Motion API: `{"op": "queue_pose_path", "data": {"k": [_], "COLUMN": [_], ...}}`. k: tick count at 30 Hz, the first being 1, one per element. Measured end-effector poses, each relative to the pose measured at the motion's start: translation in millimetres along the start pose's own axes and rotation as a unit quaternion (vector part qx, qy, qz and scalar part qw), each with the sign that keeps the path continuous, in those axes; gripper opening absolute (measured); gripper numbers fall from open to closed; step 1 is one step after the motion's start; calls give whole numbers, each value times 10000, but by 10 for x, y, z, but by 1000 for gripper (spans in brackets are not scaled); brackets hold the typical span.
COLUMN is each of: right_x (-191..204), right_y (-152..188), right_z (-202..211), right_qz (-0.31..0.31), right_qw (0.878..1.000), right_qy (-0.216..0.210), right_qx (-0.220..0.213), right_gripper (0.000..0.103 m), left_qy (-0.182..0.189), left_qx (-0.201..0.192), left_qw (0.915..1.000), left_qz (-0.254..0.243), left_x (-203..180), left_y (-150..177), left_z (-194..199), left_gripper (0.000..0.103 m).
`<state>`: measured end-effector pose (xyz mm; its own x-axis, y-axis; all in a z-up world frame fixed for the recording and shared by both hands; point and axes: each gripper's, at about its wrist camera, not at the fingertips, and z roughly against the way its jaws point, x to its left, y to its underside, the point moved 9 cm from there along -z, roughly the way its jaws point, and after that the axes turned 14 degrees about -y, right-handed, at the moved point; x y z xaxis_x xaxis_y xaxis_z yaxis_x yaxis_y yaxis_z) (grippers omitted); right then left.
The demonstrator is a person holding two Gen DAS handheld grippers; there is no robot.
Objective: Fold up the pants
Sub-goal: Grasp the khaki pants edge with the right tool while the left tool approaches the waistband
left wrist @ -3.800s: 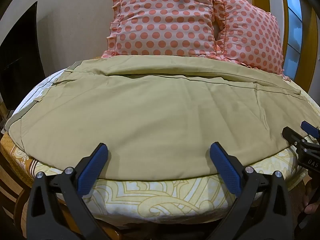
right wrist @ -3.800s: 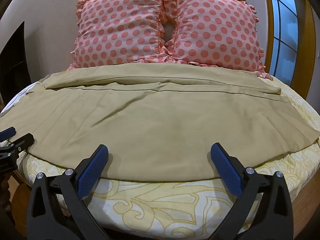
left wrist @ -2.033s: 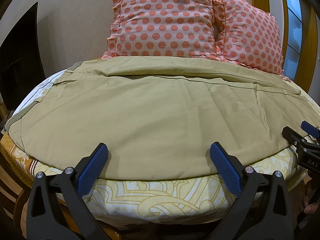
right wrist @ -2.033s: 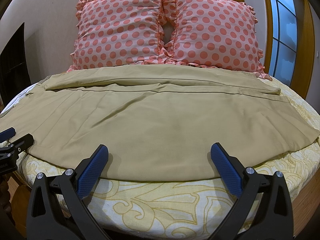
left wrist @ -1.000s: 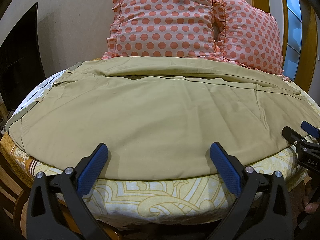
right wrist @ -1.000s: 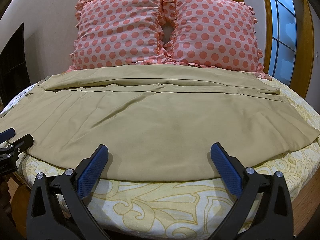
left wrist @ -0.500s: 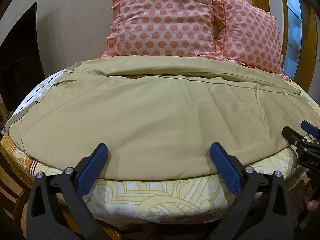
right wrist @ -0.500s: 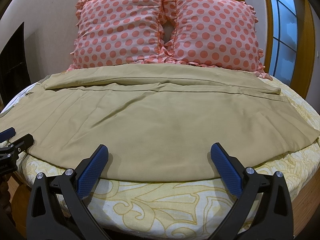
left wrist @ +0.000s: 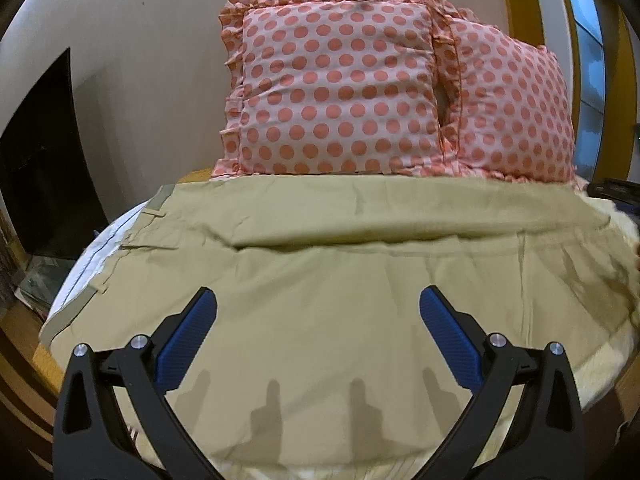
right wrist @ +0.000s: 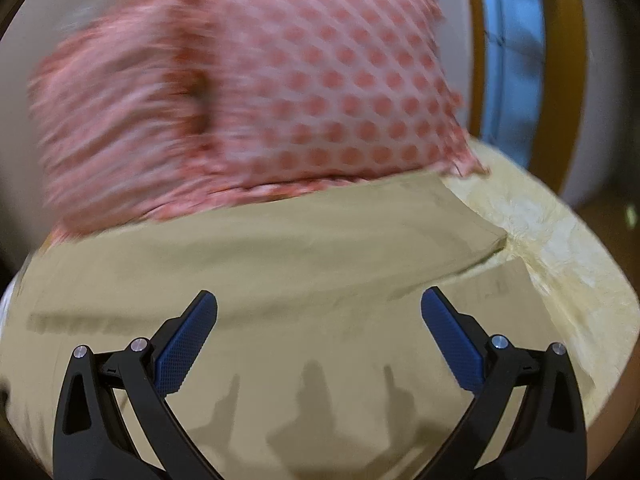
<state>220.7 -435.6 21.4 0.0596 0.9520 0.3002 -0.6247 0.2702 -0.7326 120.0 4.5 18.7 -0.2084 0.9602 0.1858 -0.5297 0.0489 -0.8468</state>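
Khaki pants (left wrist: 320, 320) are seen spread flat across a bed (right wrist: 560, 248) covered with a pale yellow patterned sheet. In the left wrist view the waistband, with belt loops, is seen beyond and to the left of the left finger; the legs run off to the right past the right finger. One leg is seen laid over the other, with its folded edge running crosswise ahead of the fingers.

The left gripper (left wrist: 318, 320) is held above the pants with its fingers (left wrist: 186, 344) spread wide; nothing is held between them. Finger shadows are cast on the cloth just below and between the fingers.

The right gripper (right wrist: 319, 320) is likewise held over the pants (right wrist: 280, 280), fingers (right wrist: 452, 338) spread wide and empty. The leg hems are seen ahead and to the right of the right finger, the upper hem lying a little short of the lower one, with bare sheet beyond them. The right wrist view is smeared by motion blur, most heavily on its left side.

Two pink pillows (left wrist: 336, 88) with coral dots are seen standing against the wall beyond the pants, well ahead of both sets of fingers. A window (right wrist: 516, 64) with a wooden frame is seen up and to the right of the right fingers.
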Motion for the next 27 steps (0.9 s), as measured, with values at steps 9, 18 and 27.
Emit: {"op": "queue_pose_path", "data": {"k": [9,18,27], "right_x": [-1209,-1416,-1317], "right_y": [-758,-847,-701], "right_z": [-1449,-1834,-1094], "right_qz": [-2390,-1791,-2321], "right_qw": [9626,9591,9709], "right_qy": [1185,2112,-73], "right_qx": [480,584,-585], "right_gripper": [73,62,5], "left_qy": [98,164,726], "left_qx": [245,408,621], "left_qw": [9996,9987,9913], "left_qz": [118,261,908], "left_x": [-49,-11,247], "left_y": [-248,-332,-286], "left_z": [-361,-557,-551], "left_gripper": [101,101,101]}}
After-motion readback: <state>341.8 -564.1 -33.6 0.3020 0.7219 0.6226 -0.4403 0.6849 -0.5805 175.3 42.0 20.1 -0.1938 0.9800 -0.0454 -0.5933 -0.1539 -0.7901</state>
